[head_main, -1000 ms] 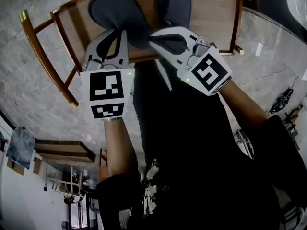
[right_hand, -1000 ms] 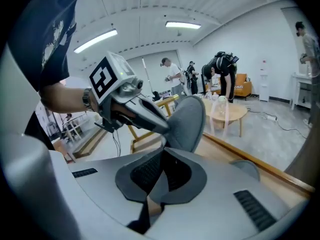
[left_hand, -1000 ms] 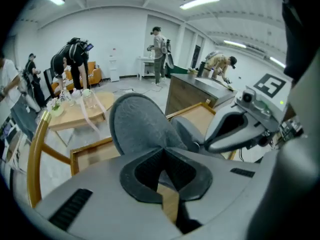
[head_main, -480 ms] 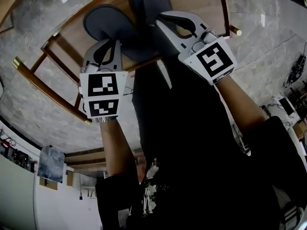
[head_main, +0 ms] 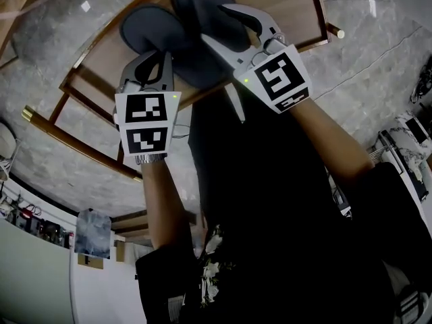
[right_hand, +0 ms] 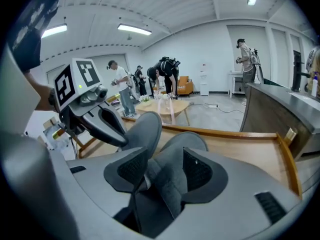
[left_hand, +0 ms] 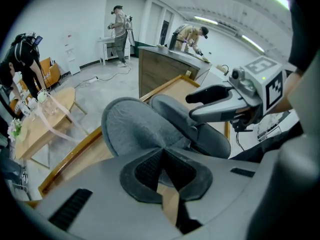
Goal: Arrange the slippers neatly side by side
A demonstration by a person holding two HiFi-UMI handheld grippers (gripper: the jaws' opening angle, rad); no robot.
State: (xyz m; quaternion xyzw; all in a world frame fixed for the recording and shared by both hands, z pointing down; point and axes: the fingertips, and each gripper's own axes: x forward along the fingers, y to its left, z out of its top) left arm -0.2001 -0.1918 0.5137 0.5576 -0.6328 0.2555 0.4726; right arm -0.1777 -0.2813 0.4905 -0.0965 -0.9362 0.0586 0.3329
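Observation:
Two dark grey slippers lie close together on a wooden table (head_main: 287, 9). My left gripper (head_main: 164, 52) is shut, its tips pinching the heel edge of the left slipper (head_main: 150, 27). In its own view the left gripper (left_hand: 162, 155) has its pads meeting against the left slipper (left_hand: 132, 126). The jaws of my right gripper (head_main: 216, 23) are opening around the heel of the right slipper (head_main: 201, 4). In the right gripper view the right gripper (right_hand: 165, 171) has its pads apart, with the right slipper (right_hand: 182, 145) loose between them.
The table has a raised wooden rim (right_hand: 227, 132) and brass-tipped legs (head_main: 27, 114), and stands on a grey marbled floor (head_main: 378, 66). A low wooden table (left_hand: 42, 121), a counter (left_hand: 162, 69) and several people stand further off.
The right slipper has been brought left, up against the left slipper. The right gripper's jaws have parted and let it go. The left gripper keeps its hold.

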